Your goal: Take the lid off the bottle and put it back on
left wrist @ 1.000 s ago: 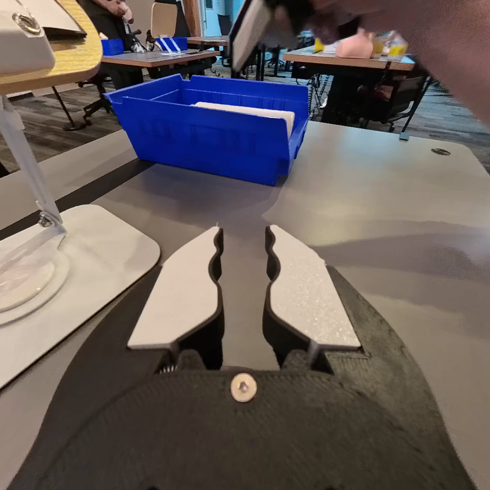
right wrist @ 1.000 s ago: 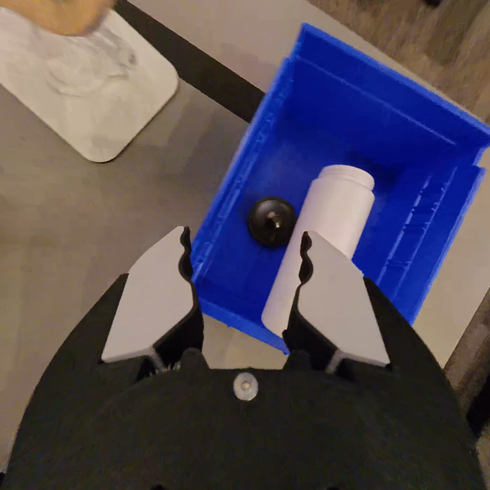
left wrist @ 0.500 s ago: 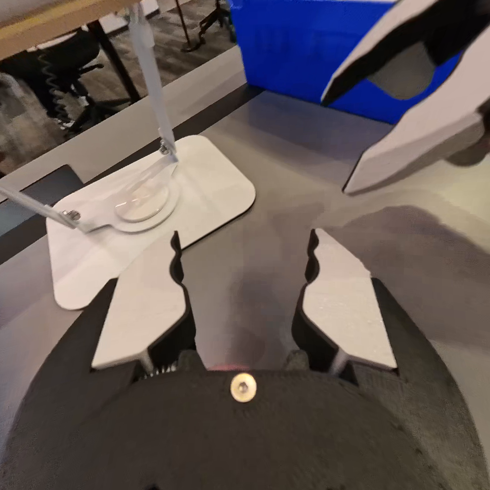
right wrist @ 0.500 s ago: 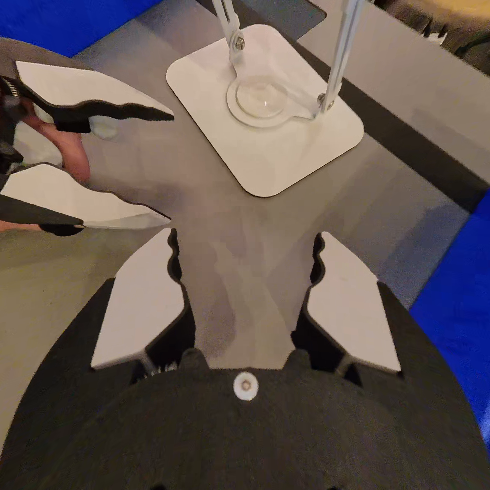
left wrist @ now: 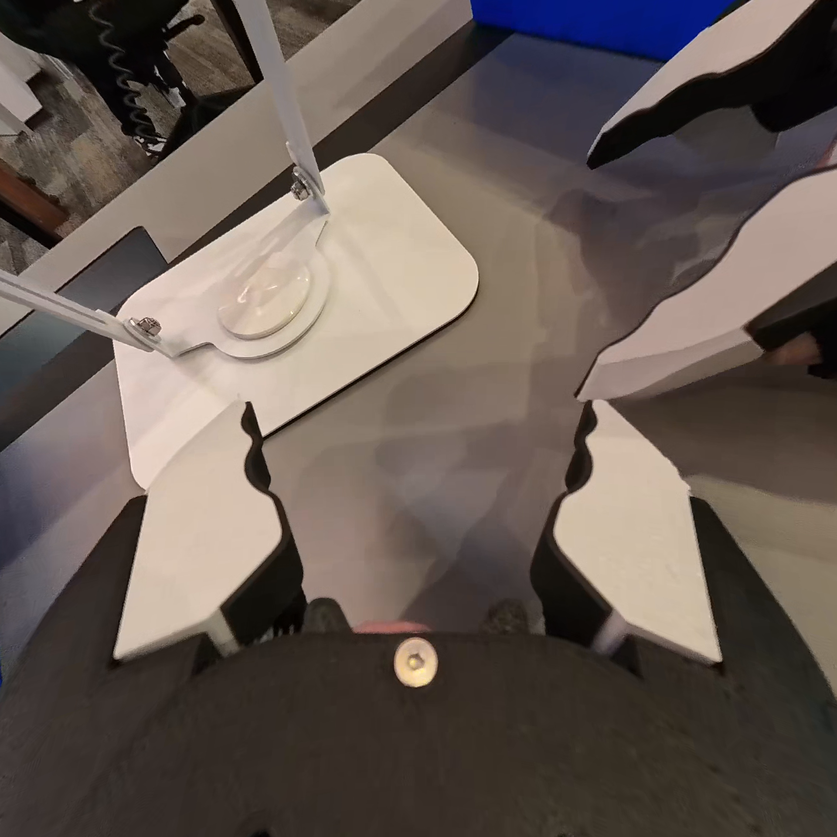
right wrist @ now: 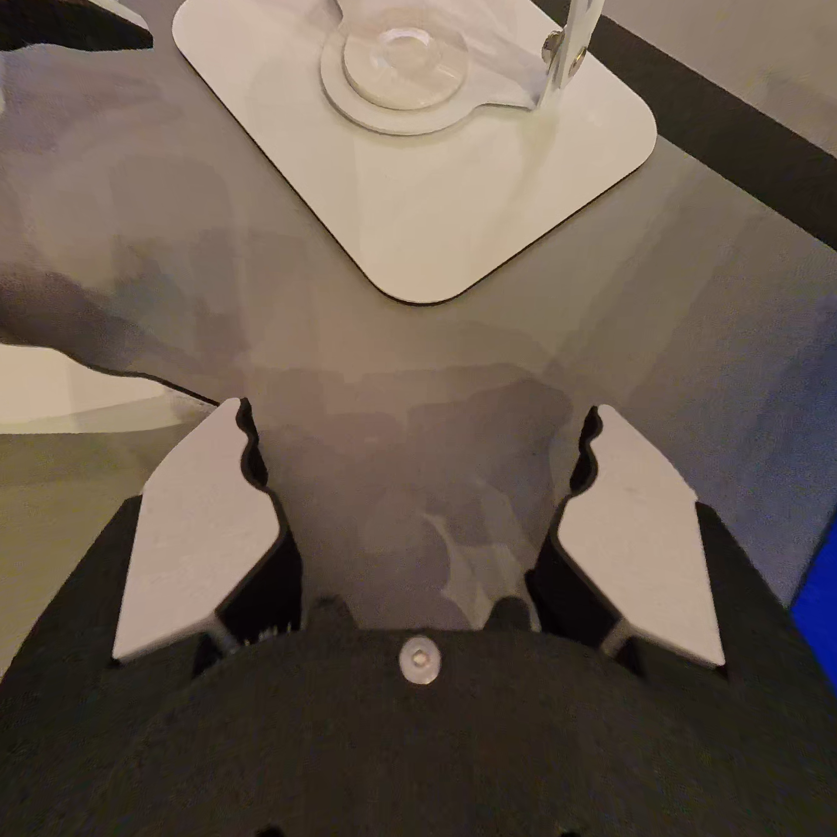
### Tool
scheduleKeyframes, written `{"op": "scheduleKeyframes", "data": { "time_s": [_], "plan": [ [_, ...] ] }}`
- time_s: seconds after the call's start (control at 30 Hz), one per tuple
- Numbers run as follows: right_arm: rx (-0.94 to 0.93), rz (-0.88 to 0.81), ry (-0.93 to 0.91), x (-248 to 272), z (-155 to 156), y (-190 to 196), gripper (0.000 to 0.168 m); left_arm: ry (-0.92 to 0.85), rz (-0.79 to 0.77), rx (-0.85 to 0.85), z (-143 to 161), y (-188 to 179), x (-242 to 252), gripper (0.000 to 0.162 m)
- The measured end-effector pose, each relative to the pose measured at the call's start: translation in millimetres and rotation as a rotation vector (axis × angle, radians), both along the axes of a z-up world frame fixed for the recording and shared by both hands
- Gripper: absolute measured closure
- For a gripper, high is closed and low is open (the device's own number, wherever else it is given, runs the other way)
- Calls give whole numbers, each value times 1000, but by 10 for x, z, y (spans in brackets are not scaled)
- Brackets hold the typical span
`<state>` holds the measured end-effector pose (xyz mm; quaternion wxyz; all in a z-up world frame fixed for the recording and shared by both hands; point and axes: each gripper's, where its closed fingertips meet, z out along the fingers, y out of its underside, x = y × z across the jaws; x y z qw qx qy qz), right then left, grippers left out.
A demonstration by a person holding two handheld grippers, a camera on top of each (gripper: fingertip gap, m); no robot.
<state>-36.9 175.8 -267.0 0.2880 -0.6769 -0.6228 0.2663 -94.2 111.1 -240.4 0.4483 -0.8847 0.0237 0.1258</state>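
While both tools hover over bare grey counter [left wrist: 407, 453], you have nothing in hand: the left gripper [left wrist: 419, 435] has its jaws spread wide and empty, and the right gripper [right wrist: 419, 435] is likewise released, with only counter between its fingers. In the left wrist view the right gripper comes in from the upper right, also agape, its lower fingertip just beside your left tool's right finger. Neither bottle nor lid shows in either view. A strip of blue bin [left wrist: 589, 22] sits at the top edge of the left view and a sliver at the right edge of the right view; its inside is hidden, so whether the bottle is there cannot be told. Ahead of both tools lies the white base plate [right wrist: 453, 181] of a stand with a clear dome [right wrist: 403, 54] and slanted struts. Judgement: the task reads as not started. Finding the bottle, gripping it, uncapping and recapping all remain.
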Motion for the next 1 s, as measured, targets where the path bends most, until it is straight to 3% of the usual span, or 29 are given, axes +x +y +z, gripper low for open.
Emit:
{"op": "scheduleKeyframes", "data": {
  "time_s": [0.2, 0.27, 0.33, 0.5, 0.63, 0.7, 0.8, 0.87, 0.93, 1.0],
  "plan": [
    [33, 20, -3, -11, 16, -25, 37, -19, -3, 67, 101, 1, -3, 38],
    [50, 24, 45, 25, 189, -32, 38, -42, 14, 135, 266, -55, -59, 41],
    [100, 17, 105, 112, 514, -10, 39, 32, 68, 231, 617, -236, -252, 47],
    [235, -98, 255, 700, 1505, 288, 41, 174, 349, 396, 1449, -1212, -1221, 59],
    [309, -297, 279, 1474, 1874, 945, 53, 255, 627, 328, 1585, -2233, -2286, 61],
    [282, -430, 257, 1885, 1821, 1370, 53, 247, 721, 253, 1474, -2629, -2731, 63],
    [185, -569, 202, 2325, 1491, 1899, 52, 92, 731, 127, 1078, -2919, -3133, 76],
    [81, -607, 153, 2458, 1196, 2094, 51, -40, 731, 97, 851, -3018, -3263, 79],
    [37, -608, 106, 2494, 930, 2230, 57, -65, 728, 93, 742, -3085, -3357, 87],
    [-56, -583, 53, 2459, 639, 2261, 56, -137, 711, 27, 539, -3085, -3366, 83]
  ]
}}
